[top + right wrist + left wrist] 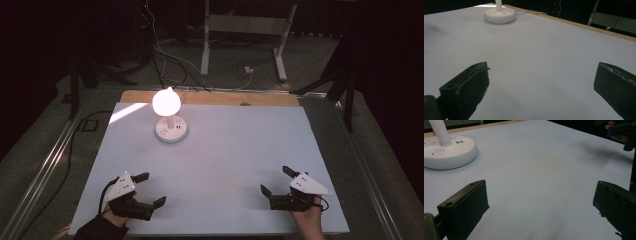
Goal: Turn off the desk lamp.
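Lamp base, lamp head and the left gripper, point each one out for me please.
lamp base (171,130), high view, on the round white foot.
lamp head (165,101), high view, on the glowing shade.
left gripper (151,189), high view, midway between its two open fingers.

I see a smooth, matt pale-blue table sheet (225,165) over a bare wooden board edge (240,98) at the far side. The far-left white lamp's round base (447,152) looks glossy plastic. My left gripper (540,207) has matt black, rubbery-looking pads (467,207).
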Available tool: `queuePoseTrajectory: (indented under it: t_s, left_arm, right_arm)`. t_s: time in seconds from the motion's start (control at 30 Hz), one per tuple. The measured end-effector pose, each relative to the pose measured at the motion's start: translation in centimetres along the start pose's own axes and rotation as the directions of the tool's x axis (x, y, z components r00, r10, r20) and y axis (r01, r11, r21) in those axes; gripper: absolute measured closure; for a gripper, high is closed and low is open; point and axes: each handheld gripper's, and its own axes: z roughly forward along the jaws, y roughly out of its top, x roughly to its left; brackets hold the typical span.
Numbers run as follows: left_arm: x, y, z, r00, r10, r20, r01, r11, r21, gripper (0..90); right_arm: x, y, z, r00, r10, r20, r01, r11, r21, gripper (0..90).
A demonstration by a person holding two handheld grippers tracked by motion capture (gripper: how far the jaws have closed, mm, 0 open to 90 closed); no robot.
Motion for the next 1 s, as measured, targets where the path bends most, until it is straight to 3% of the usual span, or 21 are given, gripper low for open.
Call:
queuePoseTrajectory:
  t_s: [0.63, 0.8, 1.0]
  left_arm:
    - [-0.8, 0.9, 0.0, 0.9997, 0.018, -0.019, -0.018, 0.9997, 0.014, 0.5]
    - [-0.8, 1.5, -0.1, 0.9996, 0.002, -0.027, -0.002, 1.0000, 0.002, 0.5]
    - [-0.6, 2.0, 0.1, 0.9997, -0.024, 0.005, 0.024, 0.9997, -0.004, 0.5]
  right_arm:
    - [0.0, 0.0, 0.0, 1.0000, 0.007, -0.002, -0.007, 1.000, -0.002, 0.0]
    - [0.1, 0.0, 0.0, 1.0000, 0.009, -0.001, -0.009, 1.000, -0.002, 0.0]
    - [0.1, 0.0, 0.0, 0.9999, 0.015, -0.004, -0.015, 1.000, -0.001, 0.0]
